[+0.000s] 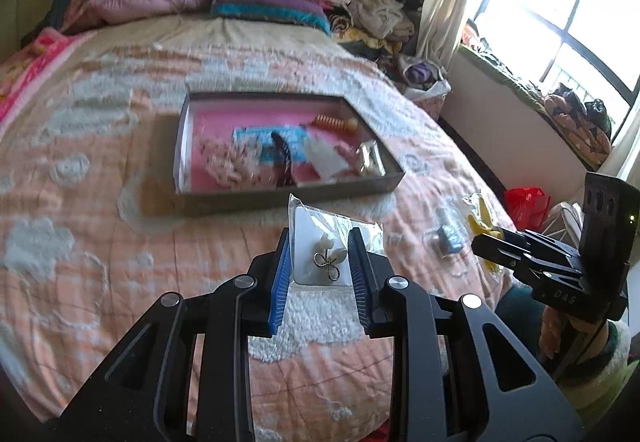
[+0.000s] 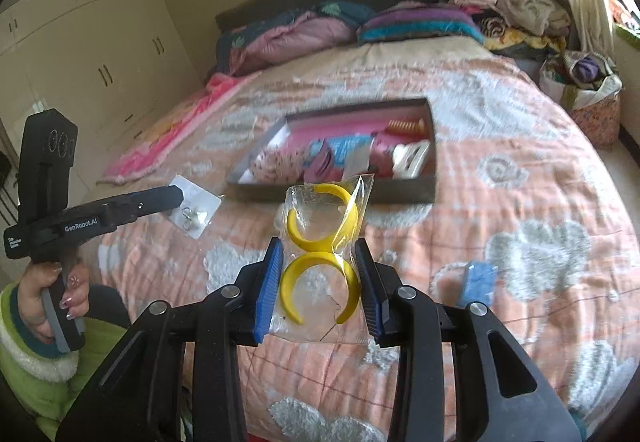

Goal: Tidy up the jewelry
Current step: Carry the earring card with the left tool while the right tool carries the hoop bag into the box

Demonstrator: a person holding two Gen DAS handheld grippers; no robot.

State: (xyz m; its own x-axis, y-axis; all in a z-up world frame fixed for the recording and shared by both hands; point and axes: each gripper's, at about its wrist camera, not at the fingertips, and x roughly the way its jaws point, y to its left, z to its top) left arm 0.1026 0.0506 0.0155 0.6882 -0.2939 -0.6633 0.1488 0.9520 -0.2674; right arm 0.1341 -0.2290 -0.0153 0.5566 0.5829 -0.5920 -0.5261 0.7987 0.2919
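1. Left gripper [image 1: 320, 262]: blue pads clamped narrow on a clear packet holding a white card with pearl-and-wire earrings [image 1: 328, 256], lifted above the bed [image 1: 100, 262].
2. Right gripper [image 2: 320, 282]: jaws closed on a clear bag of two yellow C-shaped hoops [image 2: 320, 254], held over the quilt.
3. Open grey tray [image 2: 428, 194] with pink lining sits on the bed, far side of both packets; inside, an orange coil, blue card, white pieces.
4. Small blue packet [image 2: 478, 284] lies on the quilt, right of the right gripper.
5. Hand [image 2: 52, 294] in green sleeve grips the left handle.
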